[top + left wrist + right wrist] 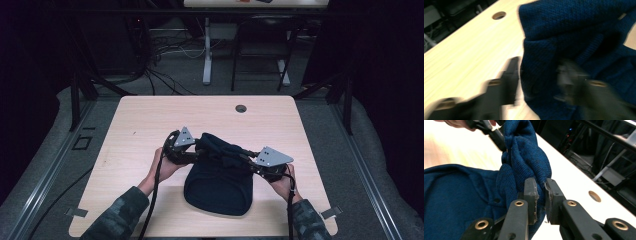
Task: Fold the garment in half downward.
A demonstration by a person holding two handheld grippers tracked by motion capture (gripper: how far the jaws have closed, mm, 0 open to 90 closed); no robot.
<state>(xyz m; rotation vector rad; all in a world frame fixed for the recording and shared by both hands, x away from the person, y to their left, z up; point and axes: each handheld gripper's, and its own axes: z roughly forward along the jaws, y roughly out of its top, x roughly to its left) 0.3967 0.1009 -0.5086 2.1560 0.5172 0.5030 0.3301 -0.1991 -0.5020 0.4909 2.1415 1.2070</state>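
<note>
done — right gripper (540, 195) clamped on navy sweater (218, 187) fold | left gripper (537, 75) apart, cloth between jaws, unpressed | left — folding; body rests on surface (150, 115)

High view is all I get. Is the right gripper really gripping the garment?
Observer: Yes. In the right gripper view, the right gripper is pinched shut on a fold of the garment.
Operator: Left one?
Observer: Its own view shows the left gripper with cloth between its jaws. It's too blurred to tell if the pads press.
Operator: Colour? Looks black here.
Observer: Blue knit, seen up close.
</note>
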